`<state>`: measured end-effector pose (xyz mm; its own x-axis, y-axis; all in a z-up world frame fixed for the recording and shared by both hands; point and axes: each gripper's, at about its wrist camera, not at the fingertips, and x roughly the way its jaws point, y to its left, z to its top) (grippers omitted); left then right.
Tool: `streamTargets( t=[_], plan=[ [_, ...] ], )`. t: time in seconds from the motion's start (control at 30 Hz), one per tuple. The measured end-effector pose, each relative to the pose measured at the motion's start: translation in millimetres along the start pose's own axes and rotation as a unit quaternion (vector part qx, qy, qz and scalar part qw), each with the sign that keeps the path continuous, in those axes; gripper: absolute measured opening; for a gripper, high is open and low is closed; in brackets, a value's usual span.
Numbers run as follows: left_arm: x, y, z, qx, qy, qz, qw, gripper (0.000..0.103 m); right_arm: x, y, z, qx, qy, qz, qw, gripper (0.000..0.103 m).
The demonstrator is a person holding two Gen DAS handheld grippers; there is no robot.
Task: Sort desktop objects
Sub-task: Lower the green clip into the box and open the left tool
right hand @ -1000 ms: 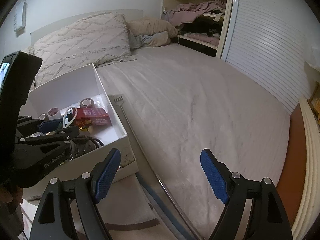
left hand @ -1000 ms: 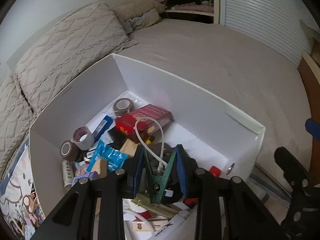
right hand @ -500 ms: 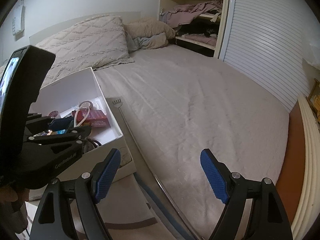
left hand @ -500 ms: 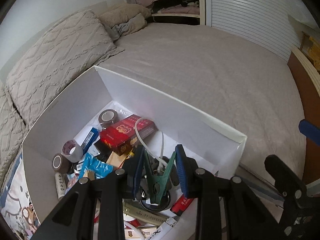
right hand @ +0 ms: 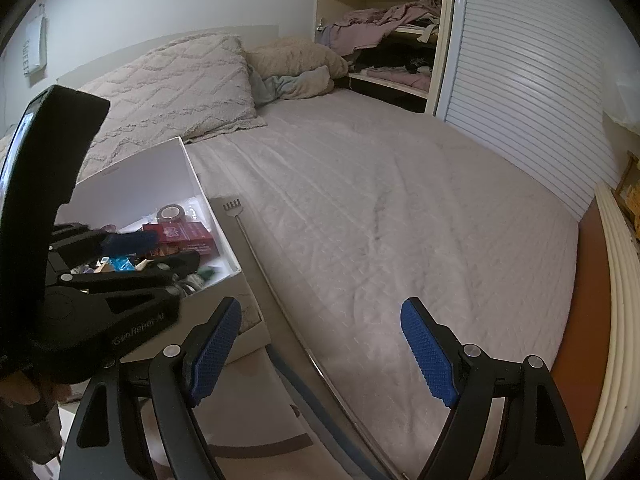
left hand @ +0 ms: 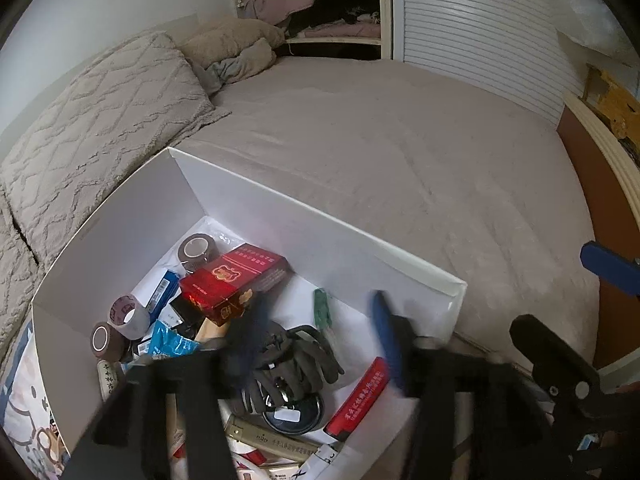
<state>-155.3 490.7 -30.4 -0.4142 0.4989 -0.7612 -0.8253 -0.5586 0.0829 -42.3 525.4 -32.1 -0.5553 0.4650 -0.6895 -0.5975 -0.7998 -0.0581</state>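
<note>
A white cardboard box (left hand: pixel 320 216) sits on the bed, filled with several desktop items: a red carton (left hand: pixel 236 276), tape rolls (left hand: pixel 196 248), black gloves (left hand: pixel 288 360) and a blue packet (left hand: pixel 170 342). My left gripper (left hand: pixel 320 328) hovers over the box, its jaws opening and blurred. A green clip (left hand: pixel 322 308) is loose between them above the box floor, touched by neither pad. The right wrist view shows that clip as a green blur (right hand: pixel 208 272) inside the box (right hand: pixel 188 160). My right gripper (right hand: pixel 324 348) stands open over the bed edge, with nothing between its fingers.
A metal back scratcher (right hand: pixel 256 252) lies on the bedspread along the box's right side. Pillows (right hand: pixel 176 92) rest at the head of the bed. An open shelf of clothes (right hand: pixel 384 40) and a slatted door (right hand: pixel 520 80) stand behind. A wooden frame (right hand: pixel 592 264) borders the right.
The left gripper's jaws have spread apart and let go of the green clip, which has dropped toward the box floor. The left view has tilted slightly. The right gripper has not moved.
</note>
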Motion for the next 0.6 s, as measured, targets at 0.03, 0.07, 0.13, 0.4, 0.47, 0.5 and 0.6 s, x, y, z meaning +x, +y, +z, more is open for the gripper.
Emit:
streamTargets(
  t=[0.03, 0.07, 0.13, 0.4, 0.47, 0.5, 0.6],
  plan=[
    [-0.2, 0.2, -0.3, 0.001, -0.001, 0.0, 1.0, 0.062, 0.1, -0.7, 0.4, 0.001, 0.0, 0.0, 1.0, 0.082],
    [0.0, 0.4, -0.7, 0.002, -0.001, 0.002, 1.0, 0.062, 0.1, -1.2, 0.6, 0.002, 0.0, 0.0, 1.0, 0.082],
    [0.4, 0.1, -2.0, 0.003, -0.001, 0.005, 1.0, 0.062, 0.0, -1.1, 1.0, 0.002, -0.001, 0.001, 1.0, 0.082],
    [-3.6, 4.0, -7.7, -0.009, -0.007, 0.004, 0.9999, 0.062, -1.7, -2.4, 0.5, 0.002, -0.005, 0.001, 1.0, 0.082],
    [-5.2, 5.4, -9.6, -0.01, -0.007, 0.003, 0.9999, 0.063, -1.7, -2.9, 0.3, 0.003, -0.006, -0.001, 1.0, 0.082],
    [-6.3, 5.9, -10.4, -0.009, -0.007, 0.002, 0.9999, 0.063, -1.8, -2.6, 0.4, 0.003, -0.006, -0.002, 1.0, 0.082],
    [-9.3, 8.1, -12.0, -0.013, -0.011, 0.006, 0.9998, 0.071, -2.7, -0.7, -0.4, 0.0, -0.007, -0.003, 1.0, 0.082]
  ],
)
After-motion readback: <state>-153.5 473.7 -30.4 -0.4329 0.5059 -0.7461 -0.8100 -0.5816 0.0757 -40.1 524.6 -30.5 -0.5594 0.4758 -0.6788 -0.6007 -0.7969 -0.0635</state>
